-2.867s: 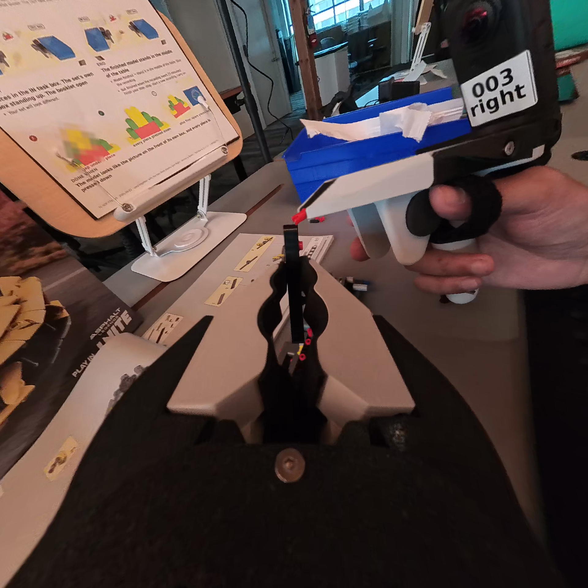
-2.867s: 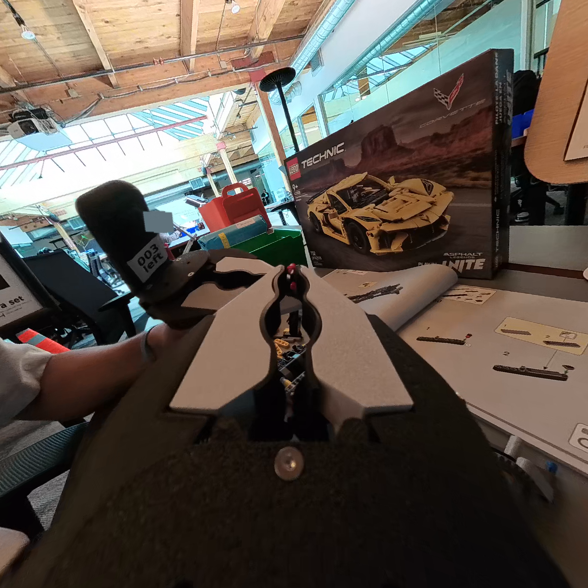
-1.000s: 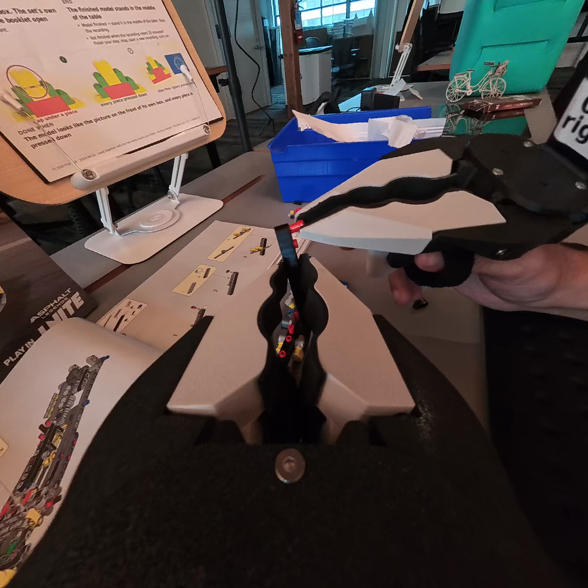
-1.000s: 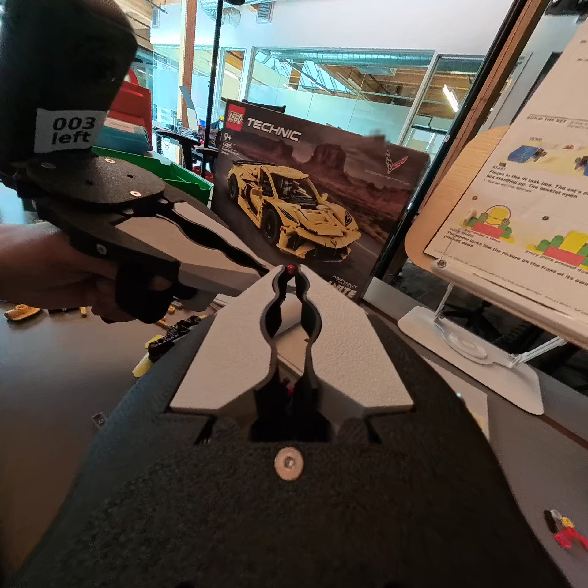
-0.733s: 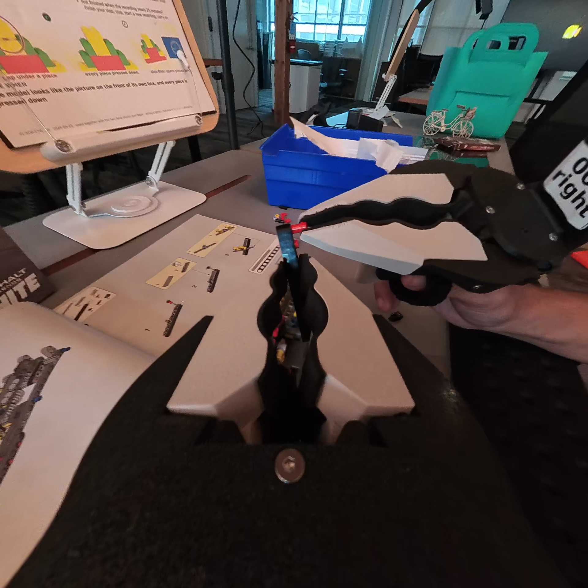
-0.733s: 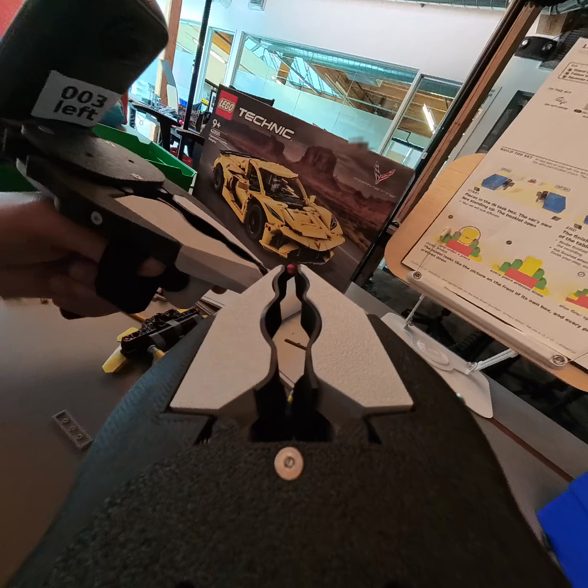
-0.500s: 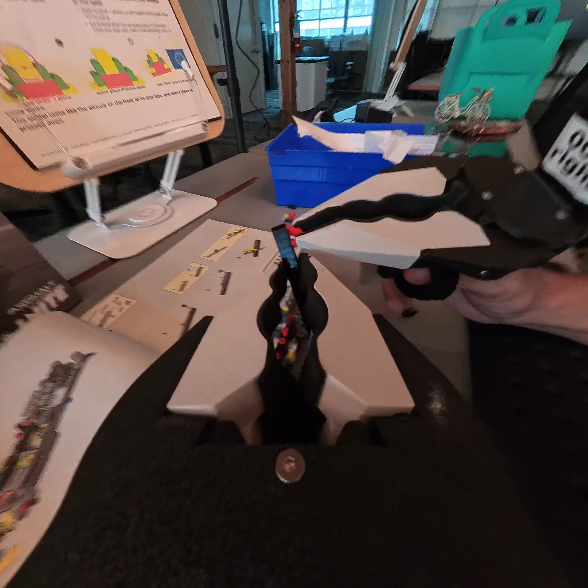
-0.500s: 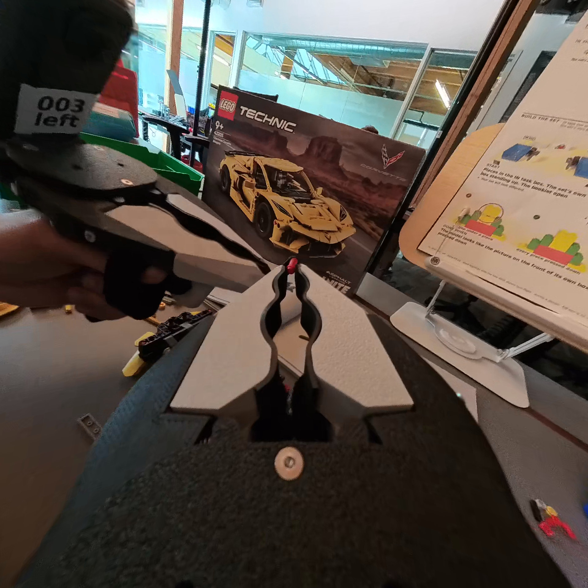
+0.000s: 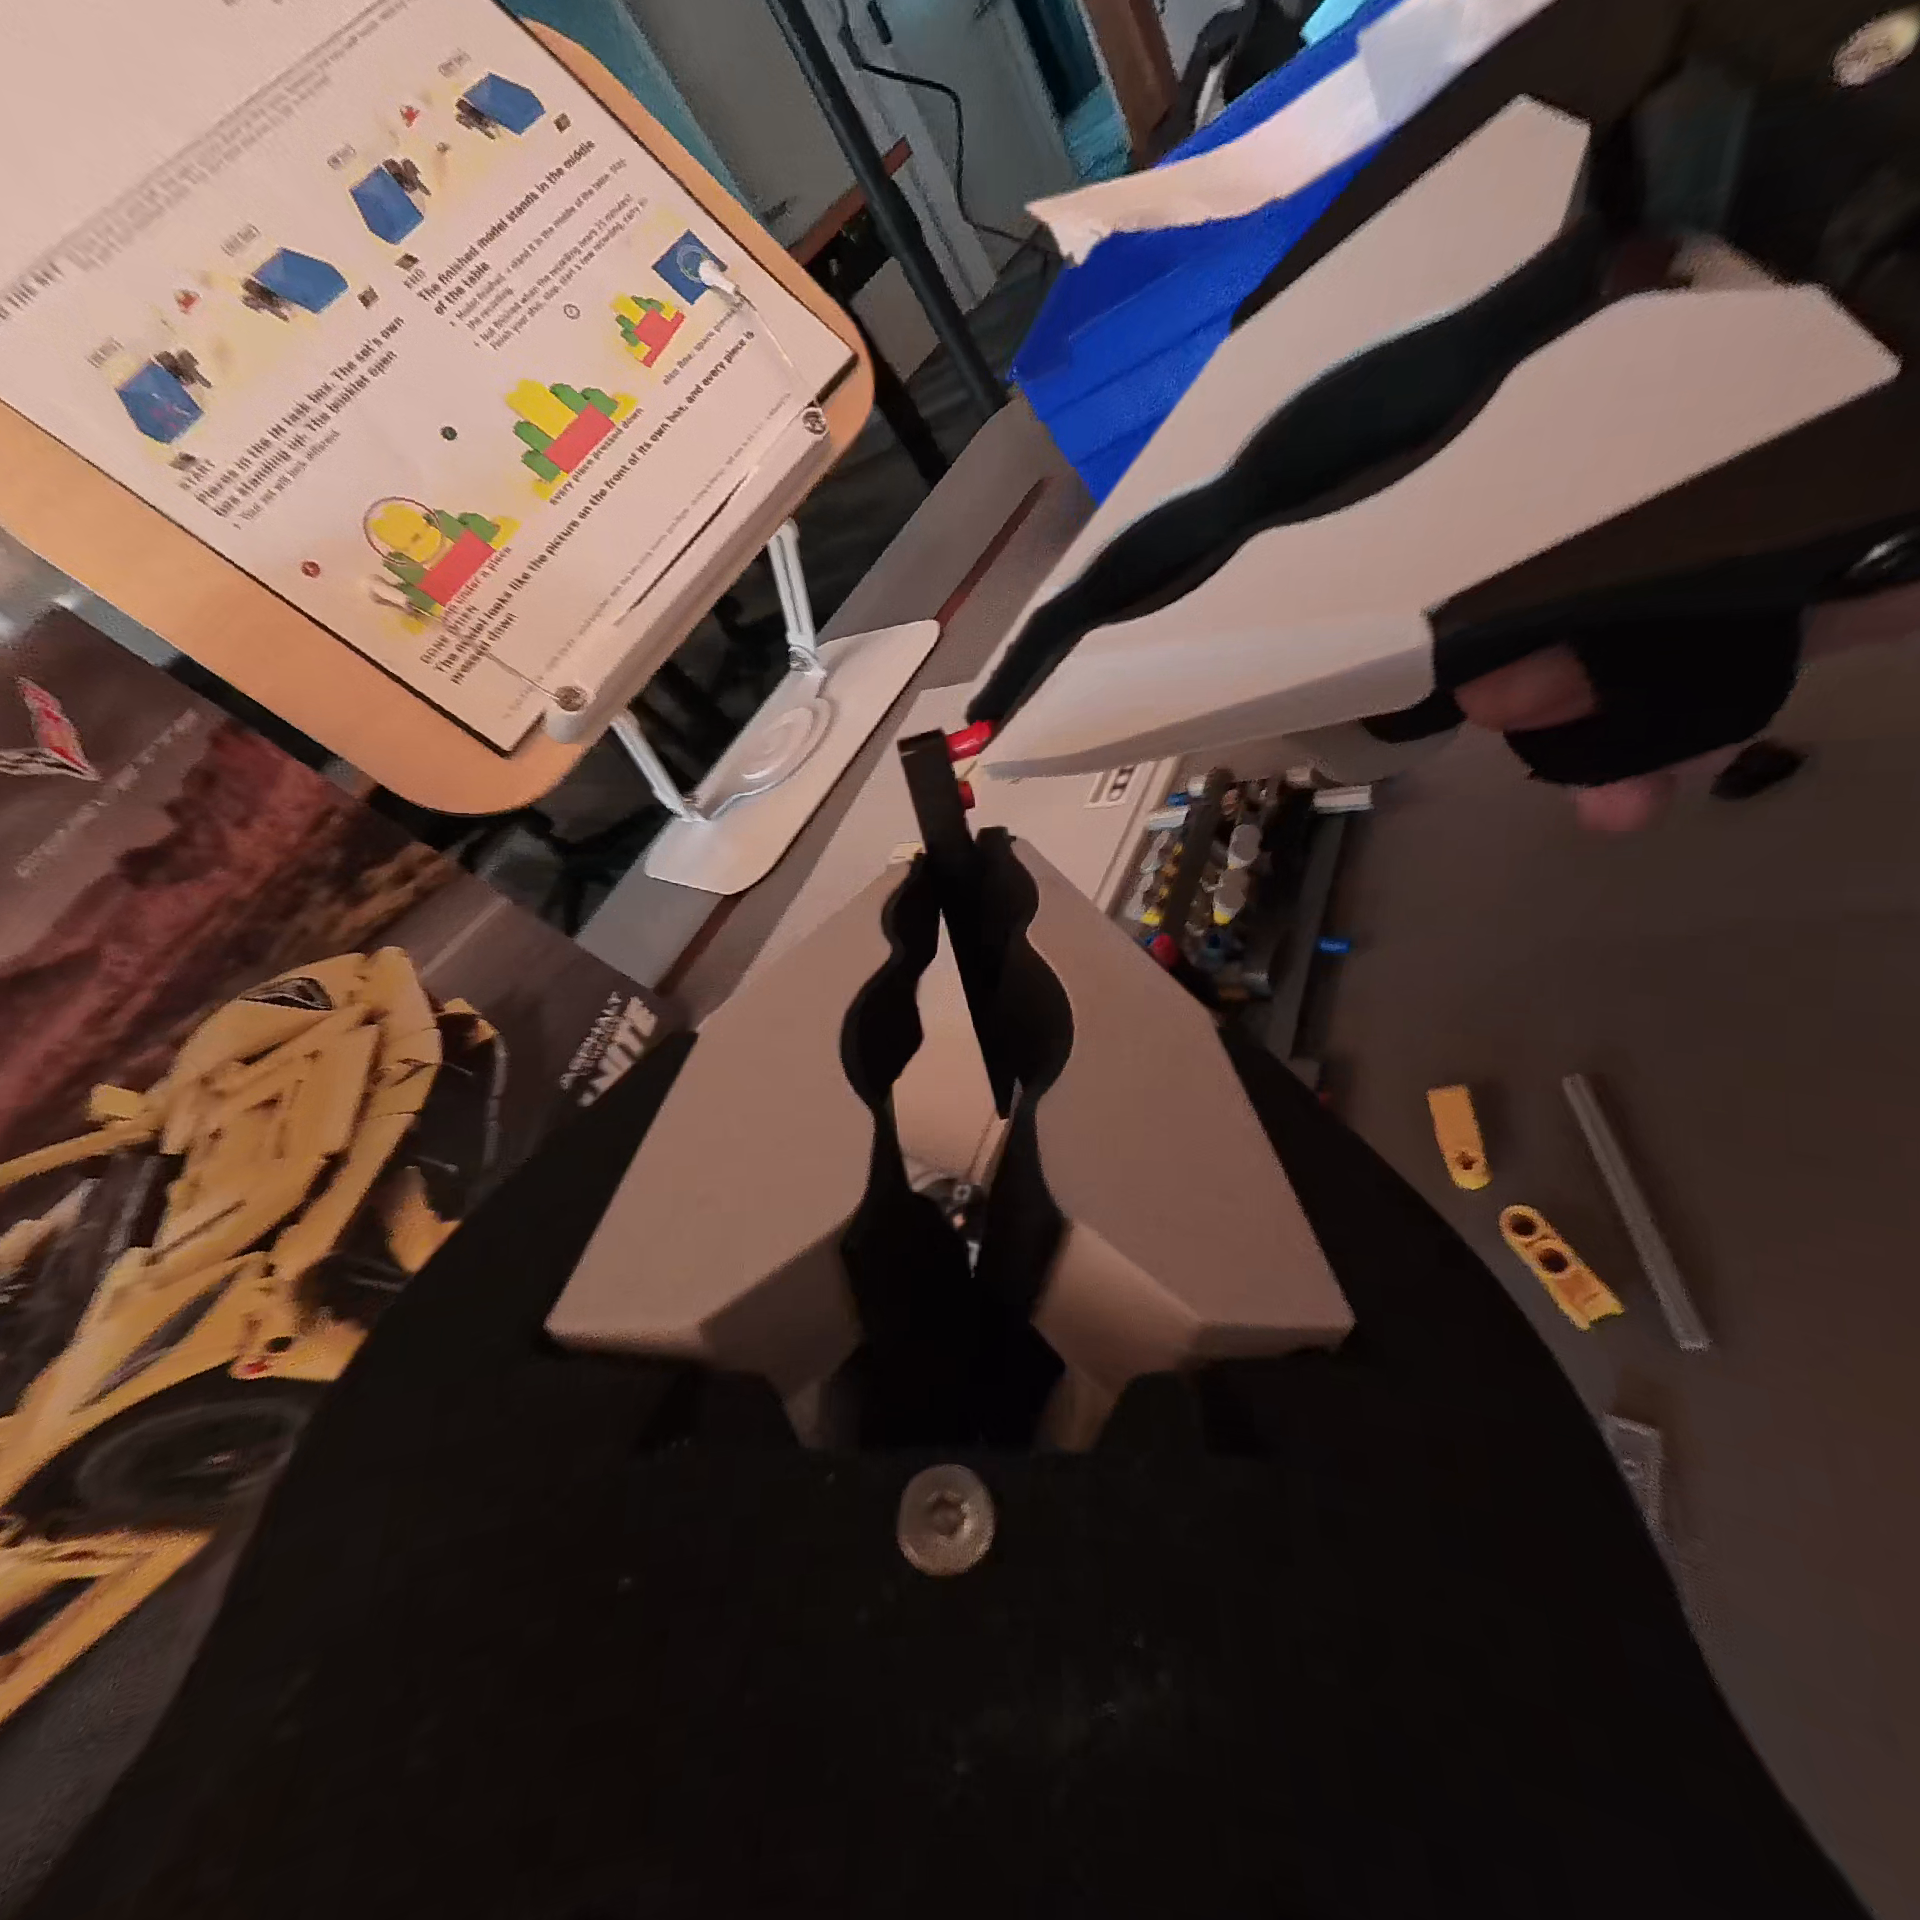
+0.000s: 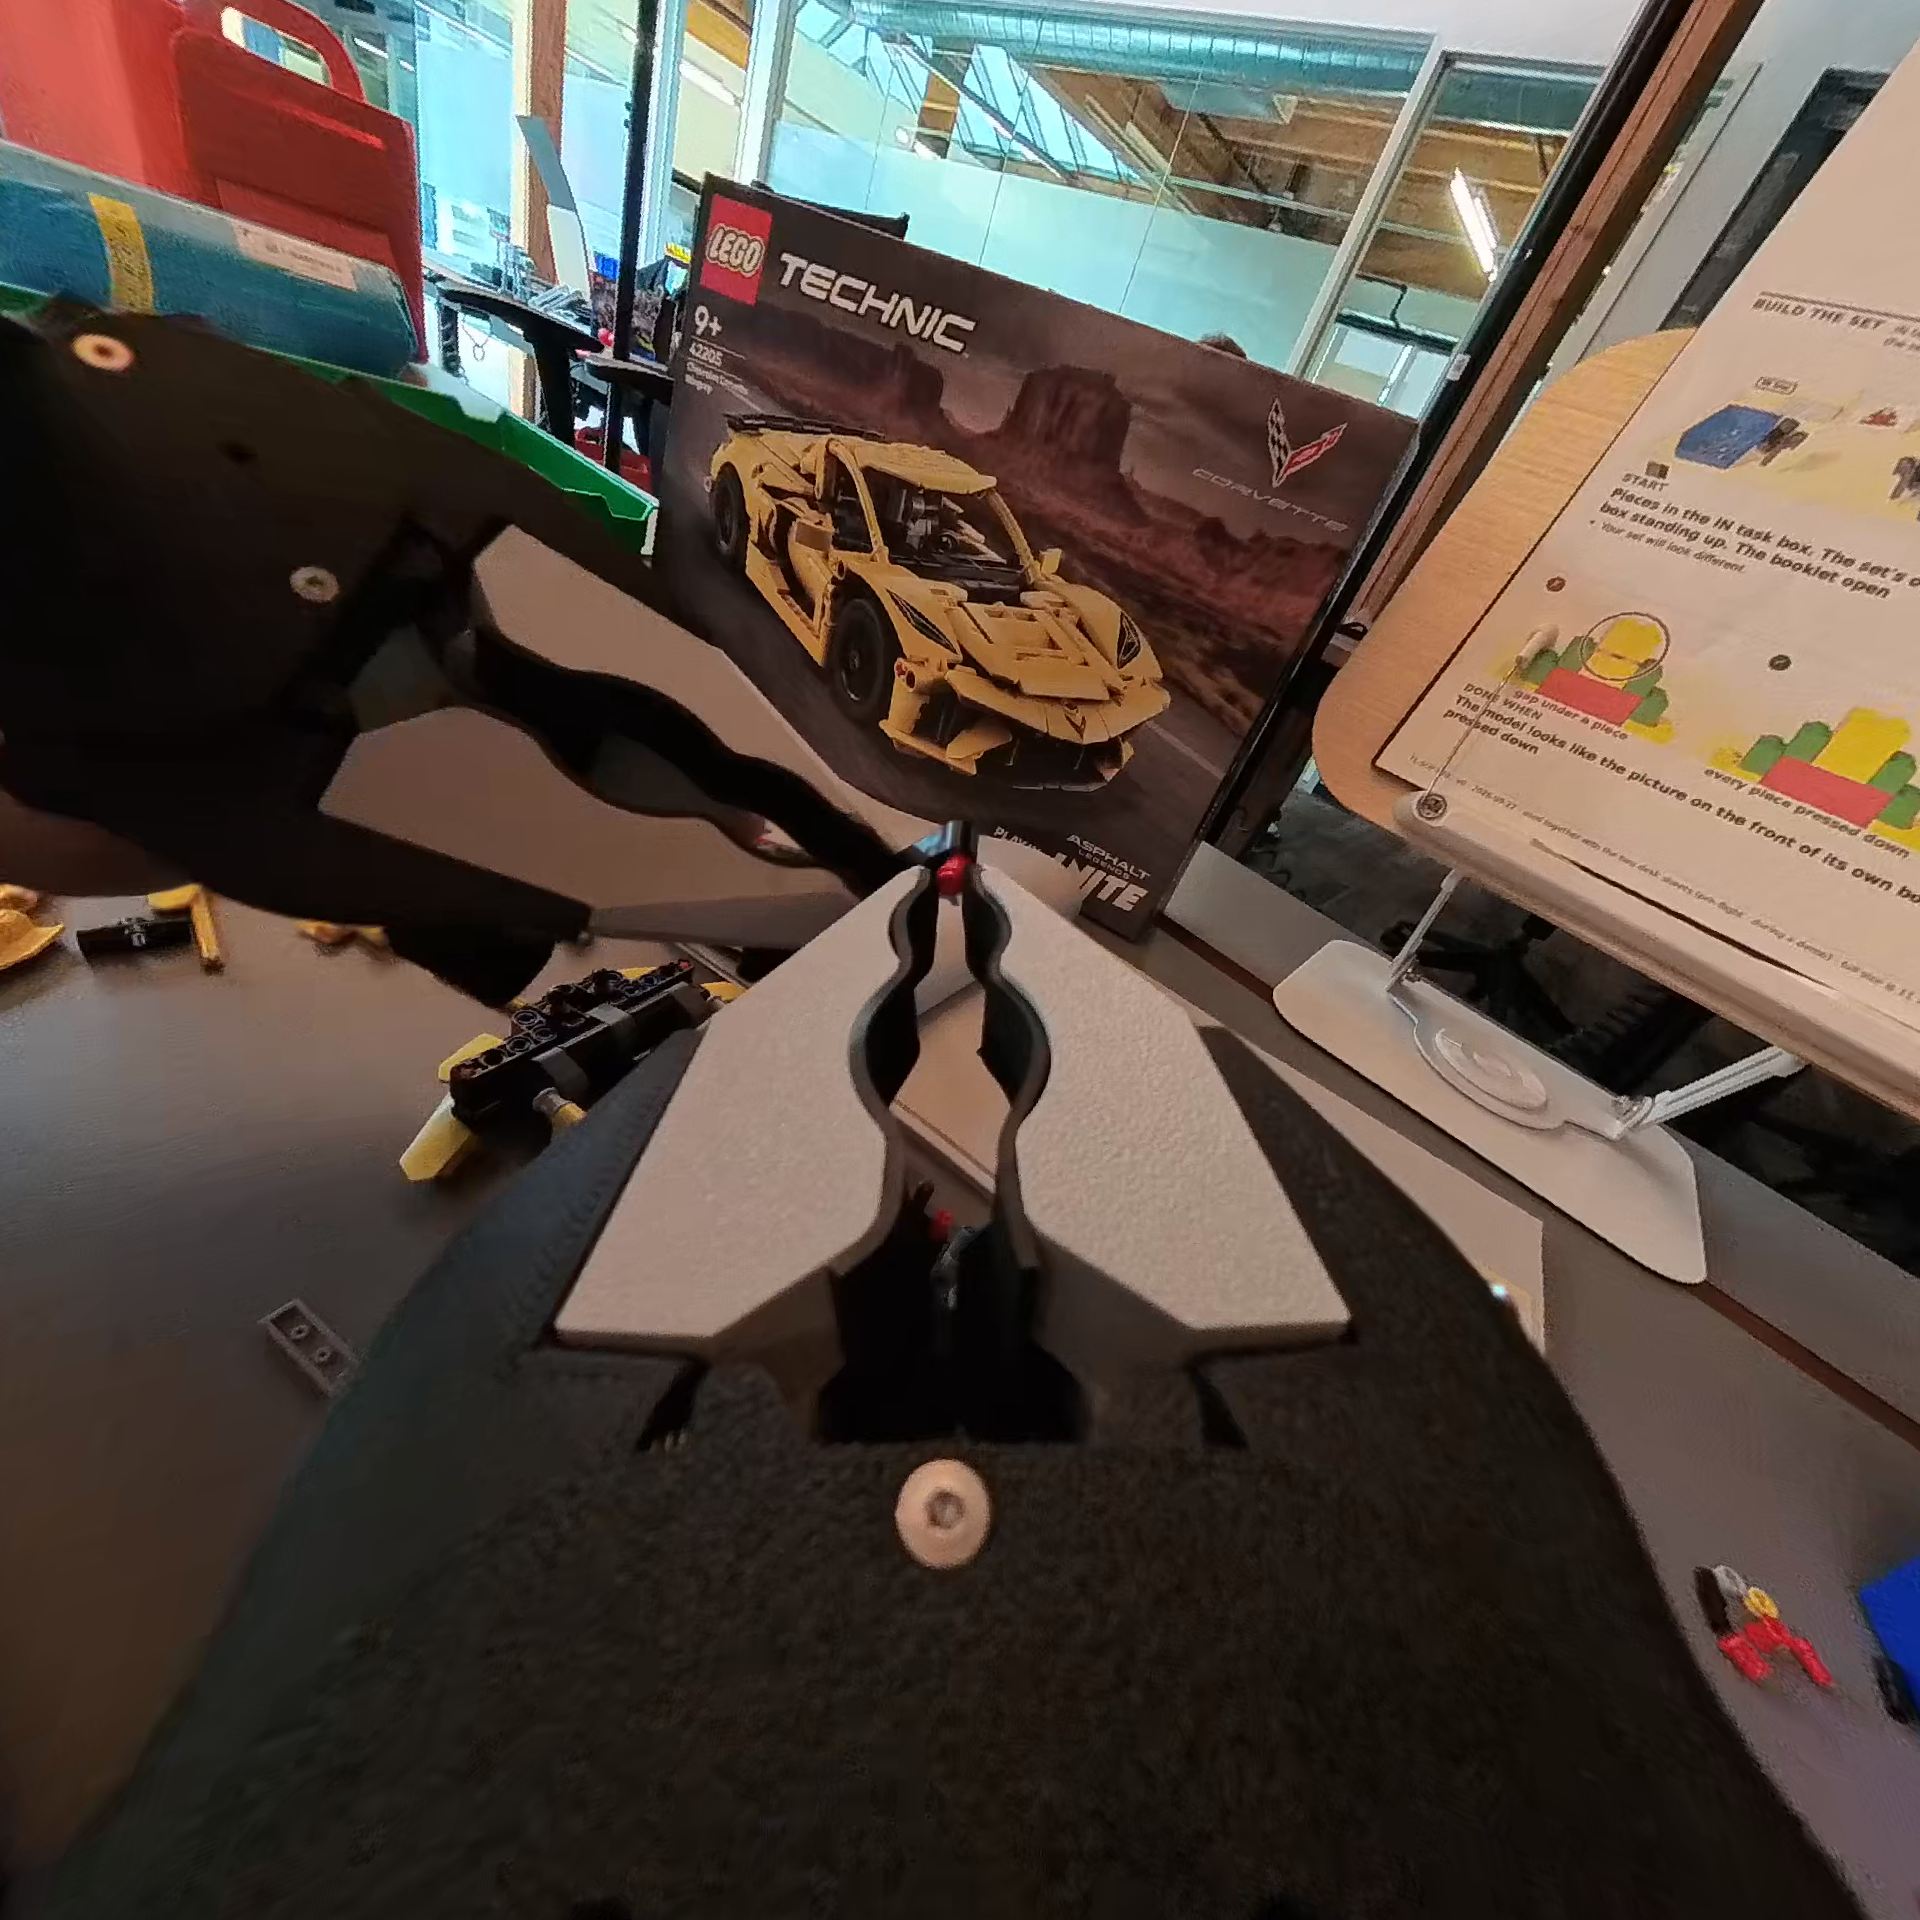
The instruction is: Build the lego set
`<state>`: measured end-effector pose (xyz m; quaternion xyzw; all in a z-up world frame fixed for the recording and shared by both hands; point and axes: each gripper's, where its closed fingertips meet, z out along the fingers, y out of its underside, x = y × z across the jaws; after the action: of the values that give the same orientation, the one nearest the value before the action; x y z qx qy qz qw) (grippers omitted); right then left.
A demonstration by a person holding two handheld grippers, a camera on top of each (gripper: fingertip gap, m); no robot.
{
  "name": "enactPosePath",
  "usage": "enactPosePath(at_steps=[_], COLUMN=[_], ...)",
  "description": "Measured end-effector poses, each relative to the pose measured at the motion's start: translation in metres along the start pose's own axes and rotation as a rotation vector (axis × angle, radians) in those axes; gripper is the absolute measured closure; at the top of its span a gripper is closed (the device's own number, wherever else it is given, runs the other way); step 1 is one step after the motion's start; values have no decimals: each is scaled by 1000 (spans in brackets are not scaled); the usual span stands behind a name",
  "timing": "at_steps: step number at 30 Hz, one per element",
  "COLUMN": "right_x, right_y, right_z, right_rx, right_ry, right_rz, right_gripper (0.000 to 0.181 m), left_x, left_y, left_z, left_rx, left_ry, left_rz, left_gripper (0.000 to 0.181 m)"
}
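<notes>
Over at the far left of the counter (image 10: 156, 1122) stands the set's box (image 10: 1018, 540), with a yellow car on its front, upright and facing us. Just right of the box a wooden-backed instruction board (image 9: 416, 343) leans on its white stand (image 9: 790, 769).

Now the centre. The left gripper (image 9: 961, 862) is clamped narrow on a thin black beam (image 9: 951, 842), which pokes up past the fingertips, tilted a little. The right gripper (image 10: 948, 883) comes in from the right of the box, pinched tight on a small red pin (image 10: 948, 871). In the left wrist view the red pin (image 9: 968, 740) sits right at the top end of the beam; whether it has entered a hole I cannot tell.

Below the left gripper, on the counter in front of the box, lies a black and yellow sub-assembly (image 10: 561, 1049).

Farther right of the box, a blue bin (image 9: 1153, 322) with white paper in it stands behind the right gripper. Nearer, loose yellow pieces (image 9: 1548, 1268) and a grey axle (image 9: 1631, 1216) lie scattered on the counter.
</notes>
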<state>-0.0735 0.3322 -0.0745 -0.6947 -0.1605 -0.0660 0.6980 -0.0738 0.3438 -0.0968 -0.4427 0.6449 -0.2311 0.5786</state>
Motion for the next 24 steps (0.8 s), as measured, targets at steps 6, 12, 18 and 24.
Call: enactPosePath(at_steps=[6,12,18,24], right_x=[1,1,34,42], right_y=[-4,48,104,128], right_z=[-8,-66,-115,-120], right_rx=[-39,-710,-1204,-1312], right_ry=[-60,-542,-769,-869], right_rz=[49,97,-14,-71], right_gripper=[177,176,177,177], left_x=[-3,-25,-27,-23], left_y=[1,8,10,10], left_z=[1,-1,0,0], left_rx=[24,23,22,30], left_ry=[73,30,18,31], left_rz=[-202,-322,-318,-293], left_gripper=[175,175,175,175])
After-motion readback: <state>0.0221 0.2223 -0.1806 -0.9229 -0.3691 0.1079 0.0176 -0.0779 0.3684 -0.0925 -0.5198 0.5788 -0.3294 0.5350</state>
